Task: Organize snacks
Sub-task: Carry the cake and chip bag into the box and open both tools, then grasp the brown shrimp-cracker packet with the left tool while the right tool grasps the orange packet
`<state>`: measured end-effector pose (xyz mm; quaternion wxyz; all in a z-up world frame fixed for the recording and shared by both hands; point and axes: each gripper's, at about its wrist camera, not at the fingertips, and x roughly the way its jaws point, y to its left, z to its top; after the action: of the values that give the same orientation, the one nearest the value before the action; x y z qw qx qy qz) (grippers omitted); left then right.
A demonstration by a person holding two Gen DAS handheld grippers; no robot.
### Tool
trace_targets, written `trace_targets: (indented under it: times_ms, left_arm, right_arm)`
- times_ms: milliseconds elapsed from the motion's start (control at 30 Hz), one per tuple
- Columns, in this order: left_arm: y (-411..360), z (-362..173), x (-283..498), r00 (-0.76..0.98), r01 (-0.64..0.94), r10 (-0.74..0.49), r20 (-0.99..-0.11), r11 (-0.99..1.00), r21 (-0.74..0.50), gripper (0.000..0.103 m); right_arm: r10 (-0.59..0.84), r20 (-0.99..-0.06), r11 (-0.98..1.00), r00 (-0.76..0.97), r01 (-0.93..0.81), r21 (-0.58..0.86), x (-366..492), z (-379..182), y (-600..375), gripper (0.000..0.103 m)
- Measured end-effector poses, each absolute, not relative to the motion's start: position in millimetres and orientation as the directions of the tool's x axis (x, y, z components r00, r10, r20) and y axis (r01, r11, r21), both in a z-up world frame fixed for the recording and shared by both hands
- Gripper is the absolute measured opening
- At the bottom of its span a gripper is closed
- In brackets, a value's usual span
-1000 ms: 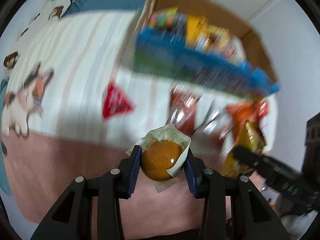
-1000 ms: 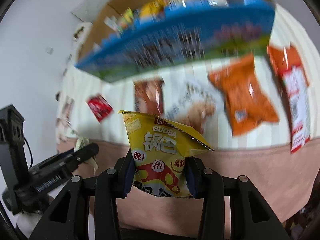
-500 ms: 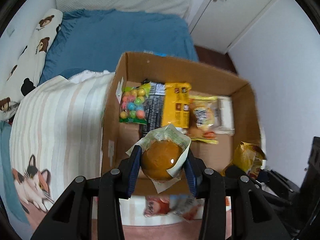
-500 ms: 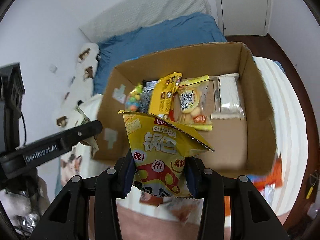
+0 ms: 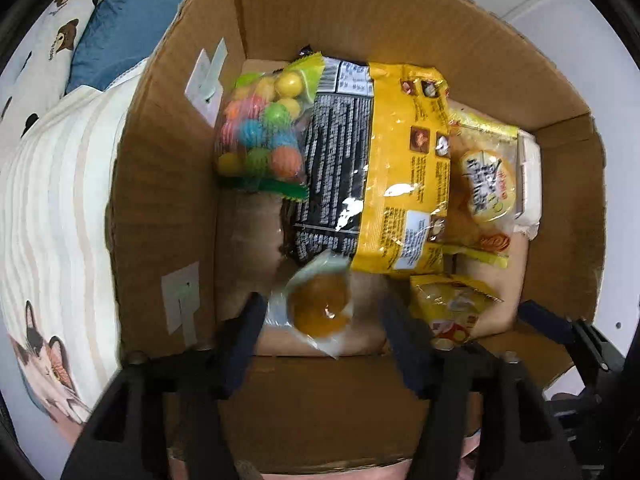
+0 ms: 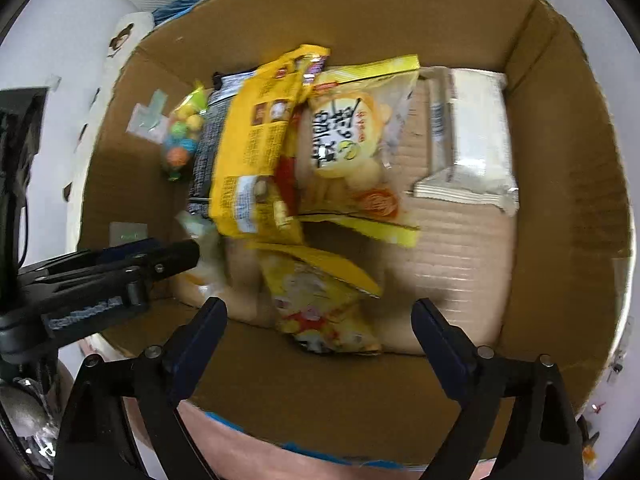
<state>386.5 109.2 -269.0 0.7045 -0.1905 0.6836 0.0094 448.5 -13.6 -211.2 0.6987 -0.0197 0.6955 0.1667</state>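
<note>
Hovering over the cardboard box, both grippers have just been opening. The left gripper has let go of the wrapped orange bun, which lies loose between its part-open fingers. The right gripper, spread wide, has dropped the yellow crisp bag, clamped half a second ago. Its "GUOBA" print is now blurred. Only the left view shows the cat-print bedspread.

Matt brown corrugated cardboard box, glossy yellow plastic snack bag, clear shiny wrapper around the orange bun, striped soft cloth blanket, matt black plastic gripper fingers
</note>
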Motion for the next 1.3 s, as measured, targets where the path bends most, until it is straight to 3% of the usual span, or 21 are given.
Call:
trace_targets:
  times_ms: [167, 567, 867, 1033, 1167, 1300]
  left_arm:
    - [99.6, -254.1, 388.1, 0.092, -0.245, -0.226, -0.970, 0.939, -0.242, 0.089]
    - [90.0, -168.8, 336.8, 0.372, -0.228, -0.077, -0.925, 0.958, -0.172, 0.090]
    - [69.1, -146.0, 277.3, 0.471, -0.235, 0.005, -0.882, 0.965, -0.120, 0.090]
    - [58.5, -165.8, 250.0, 0.438, -0.245, 0.011, -0.899, 0.964, -0.108, 0.089]
    - [54.0, -212.2, 244.7, 0.331, -0.252, -0.028, -0.943, 0.961, -0.117, 0.089]
    - [45.7, -262.0, 250.7, 0.220, -0.251, -0.058, -0.974, 0.961, -0.114, 0.089]
  right_arm:
    - [0.190, -0.982, 0.952, 0.023, -0.247, 0.178, 448.6, -204.2, -25.8, 0.096]
    - [0.184, -0.937, 0.969, 0.297, -0.216, 0.122, 408.1, -144.1, -59.1, 0.096]
    - [0.225, -0.894, 0.967, 0.388, -0.203, 0.156, 358.1, -103.9, -80.9, 0.096]
    - [0.238, -0.895, 0.966, 0.378, -0.191, 0.176, 334.4, -110.5, -91.1, 0.096]
    - [0.234, -0.919, 0.968, 0.319, -0.160, 0.191, 318.3, -146.4, -102.1, 0.095]
    - [0.204, -0.947, 0.976, 0.247, -0.124, 0.178, 312.6, -193.0, -110.0, 0.088]
